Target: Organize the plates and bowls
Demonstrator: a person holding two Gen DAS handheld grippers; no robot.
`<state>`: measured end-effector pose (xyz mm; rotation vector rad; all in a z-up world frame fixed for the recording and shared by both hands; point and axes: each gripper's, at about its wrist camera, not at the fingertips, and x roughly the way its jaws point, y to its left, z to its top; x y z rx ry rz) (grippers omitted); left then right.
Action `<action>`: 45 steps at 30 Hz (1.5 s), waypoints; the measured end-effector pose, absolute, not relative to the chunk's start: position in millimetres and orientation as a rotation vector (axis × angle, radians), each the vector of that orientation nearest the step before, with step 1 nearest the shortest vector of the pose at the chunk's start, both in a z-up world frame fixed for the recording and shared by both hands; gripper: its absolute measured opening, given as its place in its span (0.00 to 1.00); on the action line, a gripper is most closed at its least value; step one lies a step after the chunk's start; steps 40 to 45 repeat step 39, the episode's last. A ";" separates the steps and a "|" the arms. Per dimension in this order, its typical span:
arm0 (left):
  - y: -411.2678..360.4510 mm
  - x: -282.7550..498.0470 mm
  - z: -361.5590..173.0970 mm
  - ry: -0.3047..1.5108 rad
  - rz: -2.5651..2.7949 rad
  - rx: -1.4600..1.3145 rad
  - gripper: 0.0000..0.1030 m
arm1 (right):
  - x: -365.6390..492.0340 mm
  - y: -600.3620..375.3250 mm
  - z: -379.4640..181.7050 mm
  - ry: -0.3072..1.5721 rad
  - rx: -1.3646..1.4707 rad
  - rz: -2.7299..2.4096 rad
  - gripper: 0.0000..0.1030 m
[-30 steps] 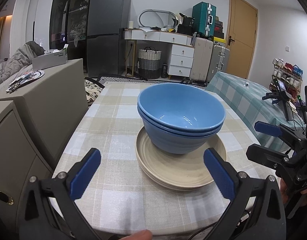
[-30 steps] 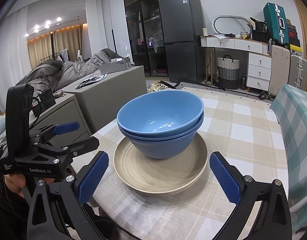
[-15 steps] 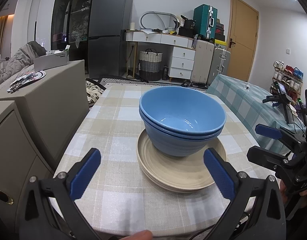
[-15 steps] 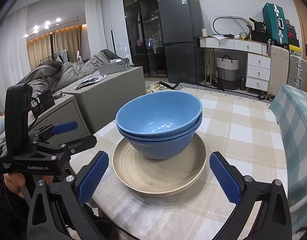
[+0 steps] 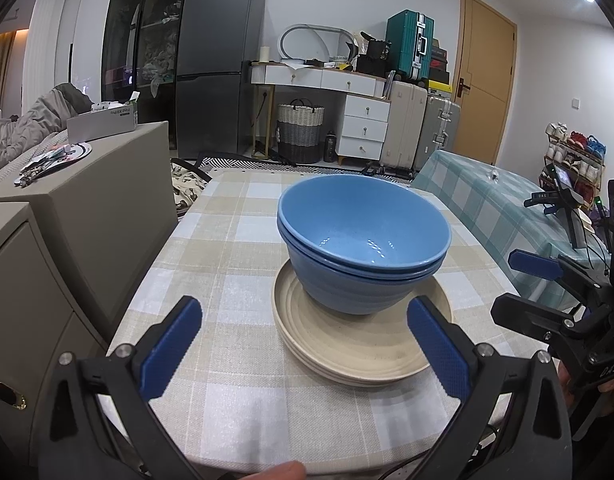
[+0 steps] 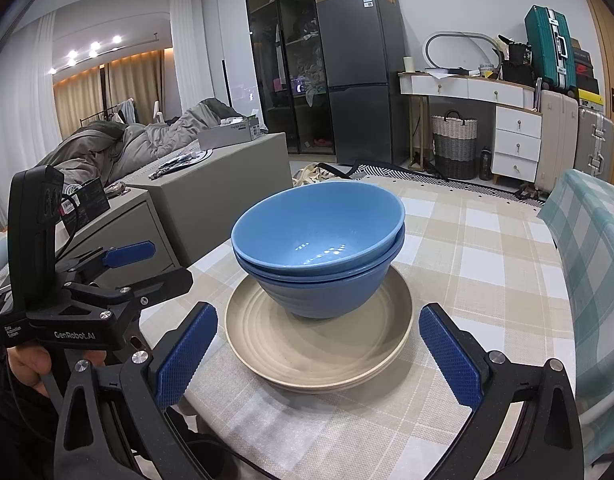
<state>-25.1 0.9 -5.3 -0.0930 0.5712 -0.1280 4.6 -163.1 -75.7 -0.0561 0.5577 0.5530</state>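
Currently, both tools held back from the stack, nothing gripped.

Bowls: two blue bowls (image 5: pixel 365 248) nested one inside the other, upright, seated on the plates; the upper one sits slightly tilted in the lower.
Plates: beige plates (image 5: pixel 359 354) stacked flat, at least two edges visible along the near rim; the stack rests on the tablecloth near the table's middle.
Table: checked tablecloth (image 5: pixel 227 264) in beige and white squares, bare around the stack.
Left gripper (image 5: pixel 307 344): fingers spread wide, blue pads either side of the view, short of the plate rim; right pad overlaps the plate's edge in the picture, contact cannot be told. Holds nothing.
Right gripper (image 6: pixel 319 356): fingers spread wide, pads flanking the plates from the near side, apart from them. Holds nothing.
Cross views: each tool shows at the side of the other's camera, with a hand (image 6: pixel 27 368) around the left one's handle.
Surroundings: grey cabinet (image 5: pixel 87 200) left of the table; dark fridge (image 5: pixel 215 64) and white drawers (image 5: pixel 365 128) behind.
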 end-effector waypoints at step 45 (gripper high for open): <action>1.1 -21.7 -7.3 0.575 -0.112 -0.099 1.00 | 7.2 -169.5 -76.2 0.553 -0.048 0.536 0.99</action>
